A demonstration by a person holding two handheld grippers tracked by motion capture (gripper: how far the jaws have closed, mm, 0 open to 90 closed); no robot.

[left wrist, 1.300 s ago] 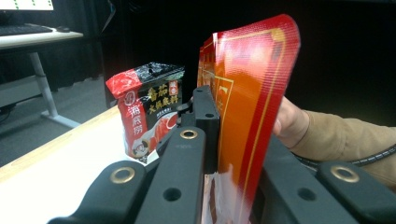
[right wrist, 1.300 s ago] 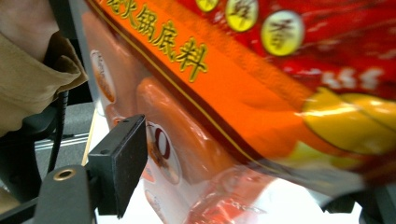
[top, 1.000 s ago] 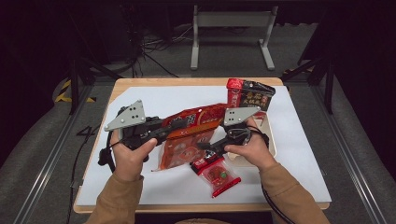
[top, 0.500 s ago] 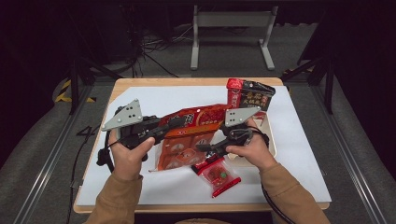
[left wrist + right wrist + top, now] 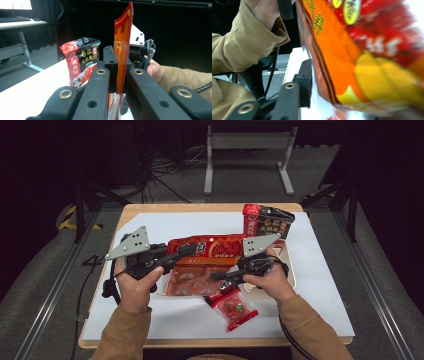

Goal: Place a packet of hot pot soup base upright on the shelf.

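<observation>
A large red-and-orange snack bag (image 5: 212,251) hangs between both grippers above the white table cover. My left gripper (image 5: 186,251) is shut on the bag's left top edge; in the left gripper view the bag (image 5: 122,45) stands on edge between the jaws of my left gripper (image 5: 119,65). My right gripper (image 5: 217,276) holds the bag's lower right part. In the right gripper view the bag (image 5: 367,57) lies against the one jaw that shows of my right gripper (image 5: 314,80), and it hides the other.
A red-and-black pouch (image 5: 265,222) stands upright at the back right, also visible as the pouch (image 5: 80,65). A small red packet (image 5: 234,306) lies near the front edge. A pale tray (image 5: 289,270) sits under the right hand. The white sheet (image 5: 320,285) covers the wooden table.
The bag has swung from a slant to level, its top band now horizontal. The left gripper rose slightly with it. The right hand has barely moved.
</observation>
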